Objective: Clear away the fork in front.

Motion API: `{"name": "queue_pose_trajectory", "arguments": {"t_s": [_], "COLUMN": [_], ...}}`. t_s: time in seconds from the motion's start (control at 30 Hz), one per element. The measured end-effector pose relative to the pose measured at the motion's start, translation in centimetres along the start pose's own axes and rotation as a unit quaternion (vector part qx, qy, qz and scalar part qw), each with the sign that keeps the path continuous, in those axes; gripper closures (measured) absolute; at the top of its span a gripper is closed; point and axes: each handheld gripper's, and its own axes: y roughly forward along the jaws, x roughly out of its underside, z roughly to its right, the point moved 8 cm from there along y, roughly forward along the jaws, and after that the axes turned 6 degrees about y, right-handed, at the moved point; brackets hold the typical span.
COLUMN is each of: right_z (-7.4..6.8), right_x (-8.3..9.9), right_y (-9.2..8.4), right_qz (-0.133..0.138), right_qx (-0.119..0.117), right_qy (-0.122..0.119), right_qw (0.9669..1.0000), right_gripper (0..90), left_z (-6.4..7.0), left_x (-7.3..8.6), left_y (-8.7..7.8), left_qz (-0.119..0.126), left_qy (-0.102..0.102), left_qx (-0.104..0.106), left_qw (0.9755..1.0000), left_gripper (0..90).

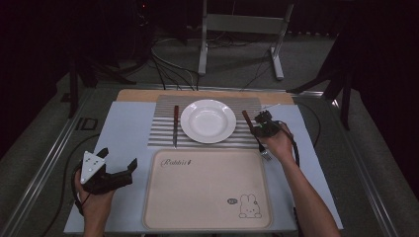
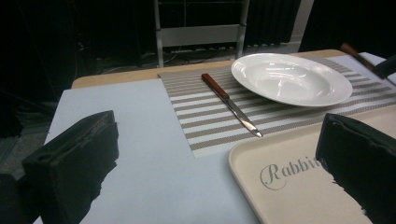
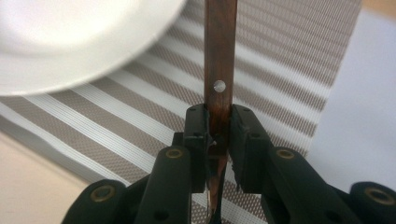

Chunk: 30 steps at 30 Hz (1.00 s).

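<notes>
High view, nearest first: the left gripper [image 1: 120, 167] sits at 8 o'clock on the pale blue table cover [image 1: 126, 133], jaws spread wide with nothing between them, the person's left hand [image 1: 95, 207] behind it. Just to its right, at 6 o'clock, lies the beige tray [image 1: 207, 190] printed with "Rabbit" and a small rabbit drawing. Beyond the tray the striped placemat [image 1: 165, 131] carries a white plate [image 1: 208, 120] at 12 o'clock. A wooden-handled knife [image 1: 175, 126] lies on the mat at the plate's 9 o'clock, handle pointing away from the person. At the plate's 3 o'clock the right gripper [image 1: 258, 129] is held by the right hand [image 1: 279, 145] over the mat's right edge.

In the right gripper view the jaws are pressed against a brown wooden handle with a metal rivet, the fork [image 3: 218, 70], pinching it from both sides above the stripes, plate rim at 10 o'clock. In the high view its metal tines show near the tray's far right corner.

In the left gripper view both black jaws stand far apart, the knife [image 2: 231, 104] and plate [image 2: 291, 78] ahead.
</notes>
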Motion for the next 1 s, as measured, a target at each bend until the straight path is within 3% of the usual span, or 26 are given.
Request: {"name": "queue_pose_trajectory", "arguments": {"t_s": [0.17,0.33,0.6,0.87,1.0], "right_z": [-1.1,-2.3,-4.4,-6.2,-6.9], "right_x": [-0.9,-1.4,-0.8,-0.1,0.2], "right_y": [-2.3,-4.2,-6.0,-7.9,-8.6], "right_qz": [0.048,0.075,0.112,0.15,0.163], "right_qx": [-0.008,-0.025,-0.063,-0.101,-0.11], "right_qy": [-0.024,-0.032,-0.024,-0.008,-0.008], "right_qw": [0.9985,0.9964,0.9915,0.9836,0.9805], "right_gripper": [78.0,78.0,78.0,77.9,77.9], "left_z": [0.0,0.2,1.3,3.3,3.7], "left_x": [0.0,0.0,-0.6,-1.5,-2.3], "left_y": [0.0,0.2,0.8,1.6,1.7], "left_qz": [-0.001,-0.003,-0.006,-0.017,-0.008], "left_qy": [0.001,0.003,0.008,0.027,0.029], "left_qx": [0.0,0.001,0.017,0.048,0.055], "left_qw": [1.0,1.0,0.9998,0.9984,0.998], "left_gripper": [0.0,0.0,0.0,0.0,0.0]}}
